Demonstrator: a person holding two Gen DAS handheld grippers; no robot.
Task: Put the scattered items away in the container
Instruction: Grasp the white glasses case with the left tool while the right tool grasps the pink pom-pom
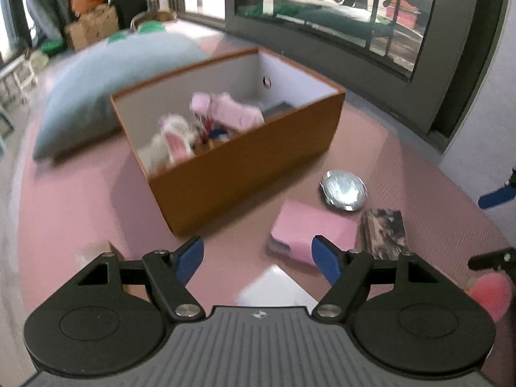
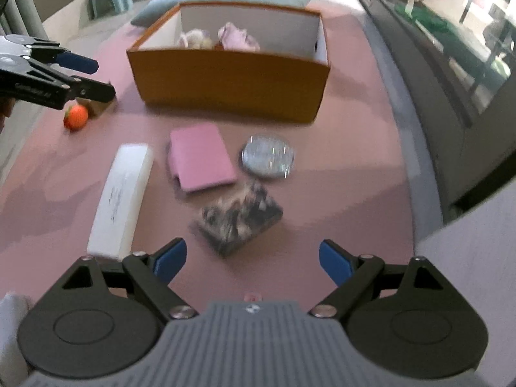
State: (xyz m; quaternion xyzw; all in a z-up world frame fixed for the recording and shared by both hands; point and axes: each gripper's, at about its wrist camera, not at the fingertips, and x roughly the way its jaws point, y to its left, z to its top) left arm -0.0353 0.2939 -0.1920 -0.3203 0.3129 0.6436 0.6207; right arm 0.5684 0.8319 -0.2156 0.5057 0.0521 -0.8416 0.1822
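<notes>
Both tongs hang released and empty over a pink floor mat [image 2: 348,193]. Ahead of the right tongs [image 2: 252,262], just beyond their blue tips, lies a marbled black-and-white box [image 2: 240,216]; past it sit a pink folded pouch [image 2: 201,156] and a round silvery tin [image 2: 268,155], with a long white case [image 2: 121,198] to their left. Farther ahead stands the orange container [image 2: 225,80], soft toys [image 2: 237,37] already inside. The left tongs [image 1: 258,259] hover near that white case, the pink pouch just ahead on their right. A small orange ball [image 2: 76,116] lies beneath the left tongs in the right wrist view.
</notes>
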